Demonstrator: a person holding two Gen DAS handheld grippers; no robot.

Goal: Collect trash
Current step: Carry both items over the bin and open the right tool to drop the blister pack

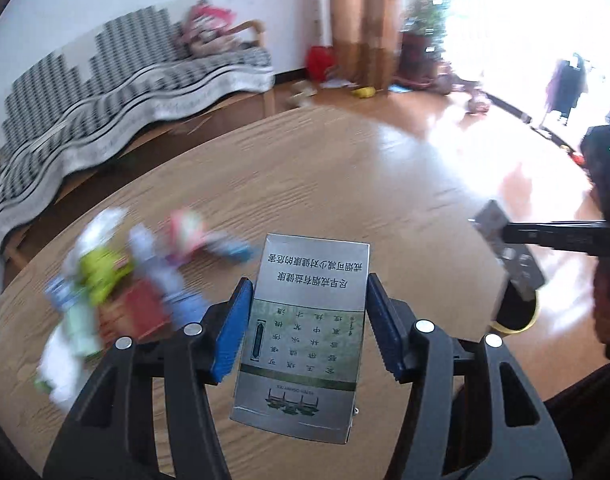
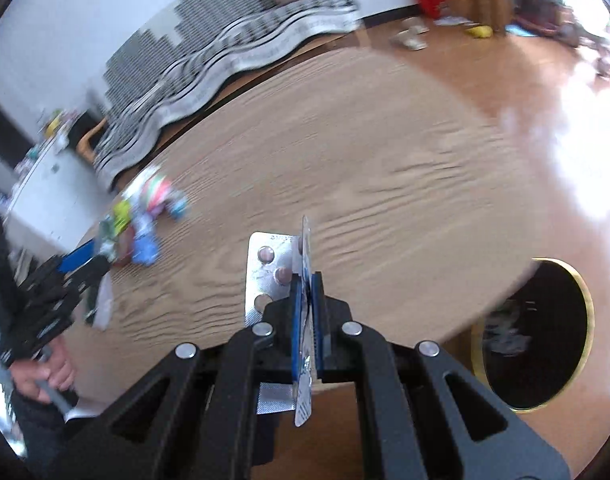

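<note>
Carrying one piece of trash each, both grippers are mid-task: the left gripper (image 1: 305, 316) is clamped on a silver cigarette box (image 1: 301, 332) that stands upright between its blue pads, and the right gripper (image 2: 307, 312) is pinched tight on a foil pill blister (image 2: 265, 276). A black bin (image 2: 545, 336) with a yellow rim sits off the table's (image 2: 385, 152) edge, low and to the right of the right gripper, already with some crumpled bits inside. Judging by the heap of wrappers (image 1: 117, 280) lying on the table left of the left gripper, a good share of collecting remains.
</note>
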